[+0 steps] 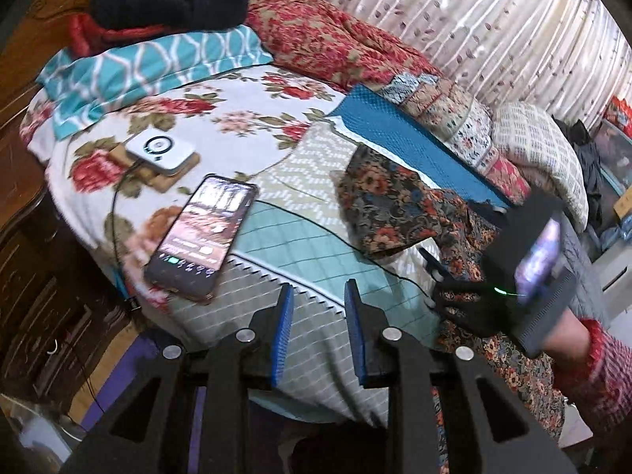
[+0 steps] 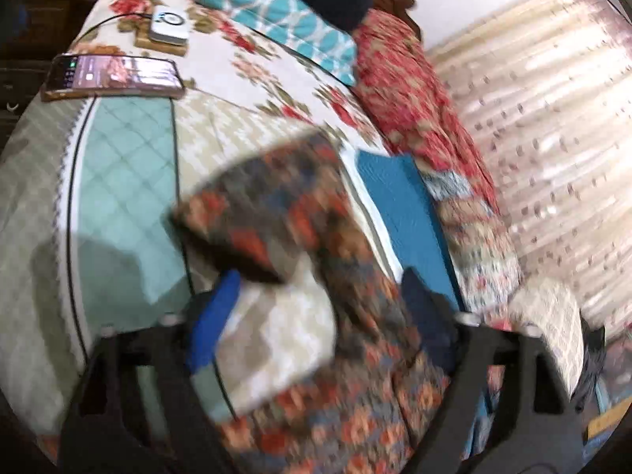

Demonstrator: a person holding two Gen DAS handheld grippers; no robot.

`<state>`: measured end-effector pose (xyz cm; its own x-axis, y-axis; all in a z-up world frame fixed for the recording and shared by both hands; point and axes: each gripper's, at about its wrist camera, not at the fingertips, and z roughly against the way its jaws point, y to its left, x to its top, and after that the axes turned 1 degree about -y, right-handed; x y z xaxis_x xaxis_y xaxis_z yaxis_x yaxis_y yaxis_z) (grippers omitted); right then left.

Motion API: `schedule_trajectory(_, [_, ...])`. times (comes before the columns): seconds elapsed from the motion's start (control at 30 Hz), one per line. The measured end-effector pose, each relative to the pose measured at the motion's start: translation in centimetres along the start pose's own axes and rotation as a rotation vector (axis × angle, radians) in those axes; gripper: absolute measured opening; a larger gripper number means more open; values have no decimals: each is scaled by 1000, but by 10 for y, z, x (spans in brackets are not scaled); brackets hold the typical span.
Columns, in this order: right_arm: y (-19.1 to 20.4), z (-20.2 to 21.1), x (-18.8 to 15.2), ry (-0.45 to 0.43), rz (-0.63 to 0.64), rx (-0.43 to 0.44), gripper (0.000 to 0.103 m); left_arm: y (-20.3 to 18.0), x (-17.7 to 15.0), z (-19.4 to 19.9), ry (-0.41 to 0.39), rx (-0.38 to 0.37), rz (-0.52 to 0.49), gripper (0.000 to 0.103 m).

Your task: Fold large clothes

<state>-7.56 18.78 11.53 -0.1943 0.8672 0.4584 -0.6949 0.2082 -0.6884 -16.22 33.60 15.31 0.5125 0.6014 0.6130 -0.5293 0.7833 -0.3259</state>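
- Clearly the folding is only part-way, judging from how things lie on the bed (image 1: pixel 98 181): its flowered sheet and pale quilt carry the work, with pillows and a red floral blanket heaped toward the curtain side.
- Dark floral garment (image 1: pixel 389 205): the task's thing lies across the quilt near the bed's right side, beside a blue mat (image 1: pixel 410 146). One end is doubled over into a flat squarish flap; the rest trails loosely toward the near edge and off past the person's red sleeve. So I judge one fold made at most, with the long loose part not yet gathered or squared.
- Right hand-held gripper (image 2: pixel 320 304): in its own blurred view the jaws stand fairly wide with the garment's trailing cloth running between them; the pads do not visibly press on the cloth. In the left wrist view it sits over the same cloth, in a black-gloved hand.
- Left hand-held gripper (image 1: pixel 318 331): jaws moderately apart and holding nothing, over the pale quilt, well apart from the garment.
- Smartphone (image 1: pixel 201 237) with its screen lit, and a small white device (image 1: pixel 160 152) with a cable, lie on the left of the bed, clear of the garment.
- Left to do, as I judge it: take hold of the loose part, bring it over the flap, and flatten the bundle.
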Motion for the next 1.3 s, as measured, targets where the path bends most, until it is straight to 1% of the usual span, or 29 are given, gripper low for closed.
schedule_trajectory(0.03, [-5,-1,7,22,-37,51,5,5,-1,3,-5,1,4,0])
schedule_trajectory(0.07, [-23,11,17,16,-161,175,2,4,-3,4,-11,-1,6,0])
schedule_trajectory(0.1, [-42,26,21,-20,-267,261,2,4,-6,6,-22,-12,8,0])
schedule_trajectory(0.17, [-93,71,27,-124,-489,441,2,8,-7,3,-21,-16,18,0])
schedule_trajectory(0.2, [-117,89,26,-173,-571,501,2,10,-7,1,-14,-19,26,0])
schedule_trajectory(0.23, [-138,105,25,-218,-644,539,2,11,-7,-2,-6,-24,34,0])
schedule_trajectory(0.27, [-163,119,22,-253,-705,552,2,10,-7,-5,0,-31,43,0])
schedule_trajectory(0.3, [-194,128,17,-267,-764,550,2,8,-6,-8,1,-47,51,0])
schedule_trajectory(0.4, [-266,141,-19,-222,-913,514,2,-7,-3,-11,-2,-90,31,0])
schedule_trajectory(0.47, [-297,144,-43,-195,-970,485,2,-22,-1,-11,-9,-108,1,0])
schedule_trajectory(0.53, [-329,149,-79,-154,-1018,459,2,-39,3,-13,-9,-136,-27,0])
schedule_trajectory(0.57, [-346,153,-102,-137,-1057,448,2,-47,5,-15,-9,-147,-40,0])
schedule_trajectory(0.63, [-365,150,-135,-120,-1116,425,2,-69,11,-20,-6,-166,-76,0])
schedule_trajectory(0.67, [-379,156,-161,-120,-1157,403,2,-79,14,-24,-5,-173,-94,0])
schedule_trajectory(0.73, [-394,167,-208,-135,-1225,398,2,-109,23,-34,2,-196,-141,0])
schedule_trajectory(0.77, [-394,167,-223,-136,-1246,400,2,-117,26,-38,4,-205,-156,0])
schedule_trajectory(0.8, [-397,171,-253,-127,-1274,397,2,-134,31,-46,10,-219,-182,0])
schedule_trajectory(0.83, [-397,173,-275,-110,-1288,378,2,-147,35,-53,15,-227,-202,0])
schedule_trajectory(0.87, [-392,173,-297,-79,-1294,343,5,-159,38,-60,22,-236,-223,0])
schedule_trajectory(0.9, [-382,169,-331,12,-1292,251,17,-177,42,-73,36,-247,-249,0])
schedule_trajectory(0.93, [-373,163,-354,93,-1288,183,29,-190,45,-83,52,-254,-266,0])
schedule_trajectory(0.97, [-364,156,-372,164,-1282,135,56,-203,48,-95,71,-259,-281,0])
schedule_trajectory(1.0, [-345,146,-402,283,-1250,75,64,-221,51,-110,94,-266,-301,0])
schedule_trajectory(1.07, [-319,135,-437,415,-1200,32,64,-251,56,-136,122,-268,-347,0])
schedule_trajectory(1.13, [-301,134,-464,458,-1230,21,64,-285,62,-167,153,-258,-404,0])
schedule_trajectory(1.17, [-296,135,-472,453,-1263,28,64,-299,66,-181,173,-255,-419,0])
schedule_trajectory(1.23, [-286,138,-492,418,-1352,60,64,-322,77,-214,245,-278,-398,0])
schedule_trajectory(1.27, [-282,137,-493,409,-1360,68,64,-334,83,-231,283,-300,-378,0])
schedule_trajectory(1.3, [-278,136,-494,403,-1353,71,64,-342,86,-241,304,-303,-370,0])
